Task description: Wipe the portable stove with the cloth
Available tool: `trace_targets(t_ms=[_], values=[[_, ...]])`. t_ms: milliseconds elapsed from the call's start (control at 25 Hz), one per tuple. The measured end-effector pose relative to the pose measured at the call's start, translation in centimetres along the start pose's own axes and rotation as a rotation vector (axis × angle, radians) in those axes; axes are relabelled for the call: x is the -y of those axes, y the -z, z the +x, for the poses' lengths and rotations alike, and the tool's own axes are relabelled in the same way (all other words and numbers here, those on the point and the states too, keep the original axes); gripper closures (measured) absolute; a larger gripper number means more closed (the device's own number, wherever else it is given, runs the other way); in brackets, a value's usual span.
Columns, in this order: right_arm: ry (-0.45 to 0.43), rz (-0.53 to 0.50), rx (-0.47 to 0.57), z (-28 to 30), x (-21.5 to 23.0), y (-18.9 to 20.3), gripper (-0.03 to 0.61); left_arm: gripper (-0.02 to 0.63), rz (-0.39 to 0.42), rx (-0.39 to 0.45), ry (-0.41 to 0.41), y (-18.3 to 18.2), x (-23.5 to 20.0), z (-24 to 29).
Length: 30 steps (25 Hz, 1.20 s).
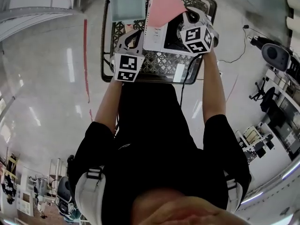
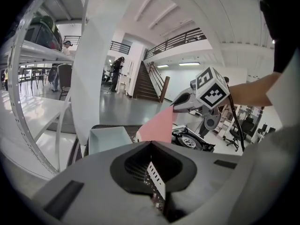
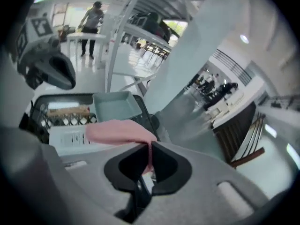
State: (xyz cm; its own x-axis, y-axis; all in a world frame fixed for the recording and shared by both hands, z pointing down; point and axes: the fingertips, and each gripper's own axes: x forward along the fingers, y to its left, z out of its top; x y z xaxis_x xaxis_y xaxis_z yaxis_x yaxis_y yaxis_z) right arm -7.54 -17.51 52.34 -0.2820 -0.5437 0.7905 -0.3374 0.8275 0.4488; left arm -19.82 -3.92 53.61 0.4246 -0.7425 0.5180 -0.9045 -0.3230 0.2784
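The white portable stove [image 1: 159, 36] sits on a black lattice table [image 1: 150, 78]. Its black burner [image 2: 192, 139] shows in the left gripper view. My right gripper [image 1: 183, 18] is shut on a pink cloth [image 1: 164, 8], which hangs over the stove's far part. Up close, the cloth [image 3: 117, 130] is pinched between the right gripper's [image 3: 149, 143] jaws, above the stove's slotted side [image 3: 70, 137]. My left gripper [image 1: 140, 40] is at the stove's left edge. Its [image 2: 151, 142] tips meet, and the stove's slotted edge [image 2: 157, 179] shows through the hollow behind them.
A pale blue tray [image 1: 126, 3] stands on the table beyond the stove, at the far left. A black cable [image 1: 184, 86] drops off the table's near edge. White shelf posts [image 2: 96, 64] rise just behind the table. Shiny floor surrounds it.
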Motion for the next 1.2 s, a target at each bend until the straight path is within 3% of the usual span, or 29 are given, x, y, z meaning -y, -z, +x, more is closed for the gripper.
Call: trace_targets(t_ms=[120, 200, 280, 400, 520, 600, 840, 1040, 1160, 1200], values=[[0.103, -0.219, -0.031, -1.0, 2.2, 0.2, 0.566, 0.614, -0.008, 0.004, -0.019, 0.2, -0.3, -0.3], [0.125, -0.272, -0.023, -1.8, 3.3, -0.2, 0.566, 0.614, -0.019, 0.002, -0.037, 0.6, -0.6, -0.6], [0.081, -0.291, -0.006, -1.8, 2.8, -1.1, 0.566, 0.614, -0.027, 0.001, -0.057, 0.9, -1.0, -0.7], [-0.081, -0.222, 0.033, 0.8, -0.9, -1.8, 0.566, 0.614, -0.046, 0.003, -0.088, 1.0, -1.2, -0.9], [-0.241, -0.052, 0.06, 3.9, -4.9, -1.8, 0.563, 0.614, -0.058, -0.004, -0.109, 1.4, -1.2, -1.2], [-0.298, 0.014, 0.043, 5.2, -6.5, -1.6, 0.512, 0.614, -0.058, -0.011, -0.12, 1.7, -1.3, -1.4], [-0.371, -0.044, -0.022, 7.6, -7.6, -0.5, 0.345, 0.614, -0.075, -0.019, -0.146, 2.1, -1.3, -2.2], [-0.419, -0.02, -0.031, 8.6, -7.9, -0.4, 0.379, 0.614, -0.087, -0.026, -0.147, 2.5, -0.9, -2.0], [-0.408, -0.041, -0.016, 8.7, -8.4, -1.1, 0.504, 0.614, -0.09, -0.026, -0.149, 2.6, -1.0, -1.9], [-0.406, -0.051, -0.012, 8.7, -8.7, -1.3, 0.511, 0.614, -0.091, -0.026, -0.151, 2.5, -1.1, -1.8]])
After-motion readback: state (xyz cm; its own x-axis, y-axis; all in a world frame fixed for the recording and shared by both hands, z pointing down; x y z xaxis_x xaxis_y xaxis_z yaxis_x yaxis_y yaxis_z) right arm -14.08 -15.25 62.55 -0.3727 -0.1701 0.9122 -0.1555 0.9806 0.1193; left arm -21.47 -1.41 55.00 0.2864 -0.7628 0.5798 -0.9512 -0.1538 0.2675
